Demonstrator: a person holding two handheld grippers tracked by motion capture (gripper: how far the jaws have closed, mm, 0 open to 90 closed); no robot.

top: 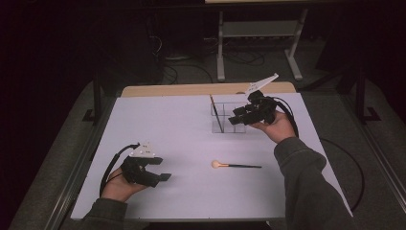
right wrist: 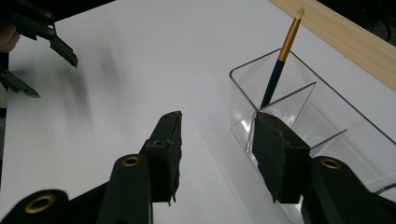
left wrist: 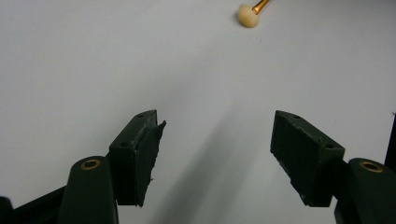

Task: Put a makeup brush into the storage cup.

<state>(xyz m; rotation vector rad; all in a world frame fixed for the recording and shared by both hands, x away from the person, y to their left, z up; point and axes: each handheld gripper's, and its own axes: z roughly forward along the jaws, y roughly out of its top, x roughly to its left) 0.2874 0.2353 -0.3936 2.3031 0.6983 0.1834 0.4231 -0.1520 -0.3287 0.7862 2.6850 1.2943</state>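
Right gripper (top: 238,116) sits at the near side of the clear organizer (right wrist: 299,116), jaws spread with nothing between them — one pad hangs just in front of the organizer's near wall, no contact that can be confirmed. One brush (right wrist: 282,58) stands tilted in the organizer's left compartment, handle tip up, leaning on the rim.

Left gripper (top: 160,172) rests well away from the organizer, near the front-left of the white table (top: 158,124), jaws spread wide and empty, pointed across the table toward the second brush.

Second brush (top: 237,166) lies flat on the table, in front of the organizer and apart from it, pale round head (left wrist: 248,15) toward the left gripper, dark handle running away from it. Judged: one brush stowed, this one next.

Risks from here:
- Organizer looks light and unanchored — a right jaw swinging away could catch the near wall and shove or tip it, spilling the standing brush.
- Lying brush has a thin, round handle on a smooth surface; a pinch off-centre may roll it or squirt it out.
- Gripping at the soft head would give a loose hold, and the brush could droop on the lift.
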